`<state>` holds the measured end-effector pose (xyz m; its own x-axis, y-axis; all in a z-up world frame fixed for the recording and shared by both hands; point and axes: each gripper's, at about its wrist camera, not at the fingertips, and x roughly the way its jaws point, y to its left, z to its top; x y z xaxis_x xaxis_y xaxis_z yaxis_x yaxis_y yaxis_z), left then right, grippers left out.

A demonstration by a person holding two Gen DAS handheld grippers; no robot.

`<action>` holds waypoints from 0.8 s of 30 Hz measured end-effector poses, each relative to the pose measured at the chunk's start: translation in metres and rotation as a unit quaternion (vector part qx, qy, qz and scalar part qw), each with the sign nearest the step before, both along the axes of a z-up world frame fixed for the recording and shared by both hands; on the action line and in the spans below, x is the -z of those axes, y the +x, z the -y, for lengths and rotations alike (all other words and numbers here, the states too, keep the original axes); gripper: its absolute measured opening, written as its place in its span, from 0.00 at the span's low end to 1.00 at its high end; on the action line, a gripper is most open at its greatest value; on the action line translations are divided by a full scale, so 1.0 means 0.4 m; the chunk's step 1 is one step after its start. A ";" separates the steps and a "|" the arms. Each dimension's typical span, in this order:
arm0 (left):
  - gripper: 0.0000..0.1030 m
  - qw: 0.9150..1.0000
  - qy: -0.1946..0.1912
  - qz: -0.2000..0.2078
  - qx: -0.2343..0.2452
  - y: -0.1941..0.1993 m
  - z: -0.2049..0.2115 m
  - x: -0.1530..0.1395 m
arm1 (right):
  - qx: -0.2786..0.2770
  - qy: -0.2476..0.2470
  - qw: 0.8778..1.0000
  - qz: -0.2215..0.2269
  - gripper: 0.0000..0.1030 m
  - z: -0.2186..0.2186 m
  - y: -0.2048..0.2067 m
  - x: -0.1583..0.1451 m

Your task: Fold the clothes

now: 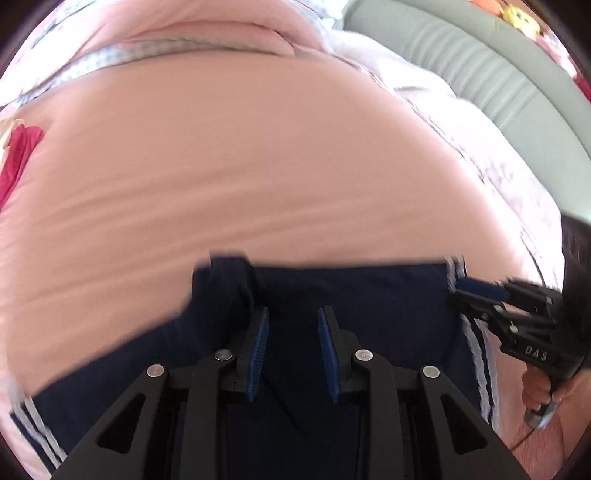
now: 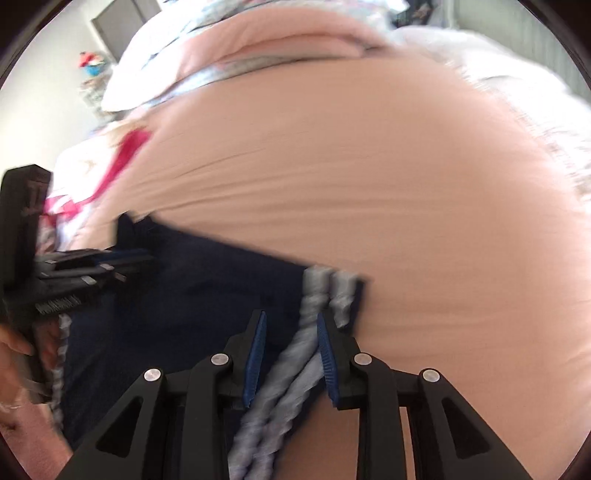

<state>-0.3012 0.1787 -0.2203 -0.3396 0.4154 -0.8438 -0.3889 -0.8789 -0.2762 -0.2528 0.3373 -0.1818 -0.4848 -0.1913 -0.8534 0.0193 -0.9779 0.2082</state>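
A navy garment with white side stripes lies flat on a pink bedsheet. My left gripper is open just above the garment's near-middle, with nothing between its blue pads. My right gripper is open over the garment's striped right edge; the stripes run between its fingers. The right gripper also shows in the left wrist view at the garment's right corner. The left gripper shows in the right wrist view at the garment's left side.
A pink pillow and checked bedding lie at the far end of the bed. A red garment lies at the left. A grey padded headboard runs along the right. White floral bedding lies beside it.
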 end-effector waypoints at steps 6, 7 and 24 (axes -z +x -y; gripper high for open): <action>0.24 0.998 0.038 -0.029 -0.044 -0.043 0.036 -0.017 | 0.040 -0.047 0.998 -0.018 0.26 -0.056 0.007 -0.010; 0.24 0.998 0.044 -0.036 -0.040 -0.026 0.039 -0.031 | 0.047 -0.048 0.997 -0.025 0.28 -0.063 0.011 -0.016; 0.24 0.997 -0.030 -0.027 0.061 0.231 -0.020 -0.064 | 0.082 -0.052 0.995 -0.002 0.29 -0.079 0.098 -0.064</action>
